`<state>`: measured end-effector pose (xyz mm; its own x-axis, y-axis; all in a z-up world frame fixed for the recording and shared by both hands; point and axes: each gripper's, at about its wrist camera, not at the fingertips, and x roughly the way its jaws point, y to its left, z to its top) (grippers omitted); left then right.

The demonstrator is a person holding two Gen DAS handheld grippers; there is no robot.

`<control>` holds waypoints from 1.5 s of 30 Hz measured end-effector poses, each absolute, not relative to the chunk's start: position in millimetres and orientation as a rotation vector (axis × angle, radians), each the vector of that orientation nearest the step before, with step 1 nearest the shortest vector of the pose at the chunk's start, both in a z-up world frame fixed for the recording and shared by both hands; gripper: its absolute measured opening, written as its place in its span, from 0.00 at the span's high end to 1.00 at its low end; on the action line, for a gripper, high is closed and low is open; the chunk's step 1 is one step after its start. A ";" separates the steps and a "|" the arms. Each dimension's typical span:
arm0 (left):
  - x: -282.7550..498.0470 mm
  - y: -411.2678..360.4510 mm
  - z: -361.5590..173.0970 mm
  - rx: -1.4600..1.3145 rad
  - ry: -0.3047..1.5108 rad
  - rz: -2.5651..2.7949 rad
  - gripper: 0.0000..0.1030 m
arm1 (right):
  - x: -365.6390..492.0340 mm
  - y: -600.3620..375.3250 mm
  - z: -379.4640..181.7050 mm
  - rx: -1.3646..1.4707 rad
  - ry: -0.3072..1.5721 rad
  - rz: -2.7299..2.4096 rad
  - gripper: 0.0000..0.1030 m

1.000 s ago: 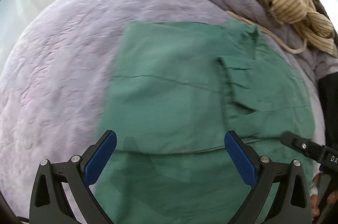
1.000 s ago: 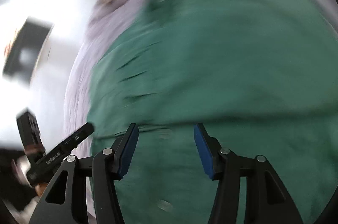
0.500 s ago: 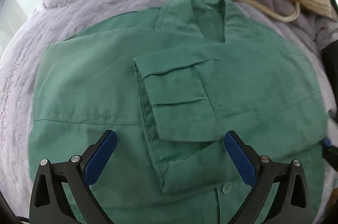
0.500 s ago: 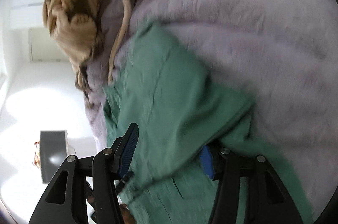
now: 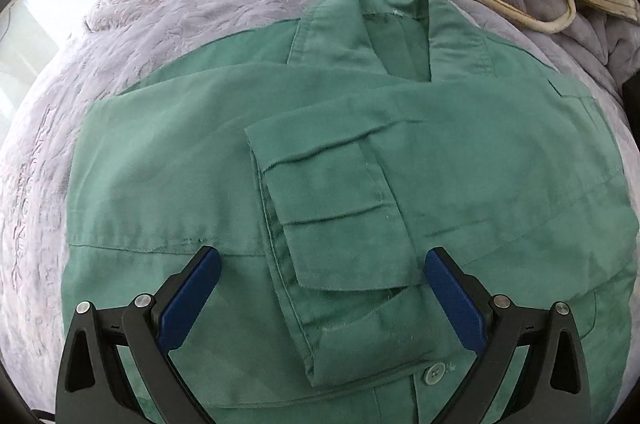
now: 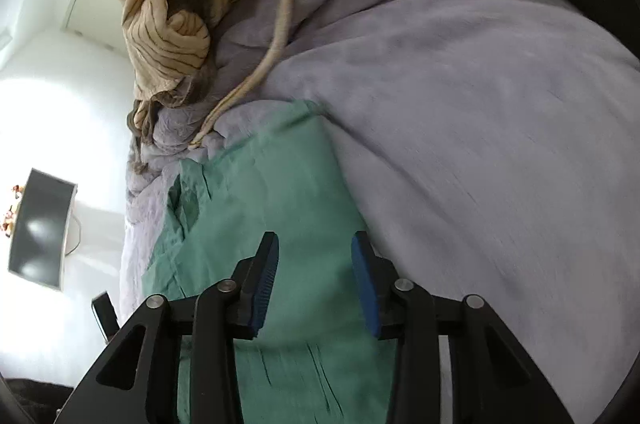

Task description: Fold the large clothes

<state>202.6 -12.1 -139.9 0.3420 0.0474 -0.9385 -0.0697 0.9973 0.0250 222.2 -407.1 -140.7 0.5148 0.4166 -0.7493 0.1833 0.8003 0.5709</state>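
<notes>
The green shirt (image 5: 352,184) lies flat on the lilac blanket (image 5: 168,36), collar far, both sleeves folded across its chest, cuff on top. My left gripper (image 5: 320,288) hovers over it, jaws wide apart. My right gripper (image 6: 314,284) straddles the shirt's edge, part open, gripping nothing. A striped tan garment (image 6: 192,4) is heaped beyond.
</notes>
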 end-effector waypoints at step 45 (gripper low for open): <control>196.5 7.6 -142.9 -0.010 1.237 0.133 0.01 | 200.8 -400.6 -139.3 0.478 1.180 0.087 0.88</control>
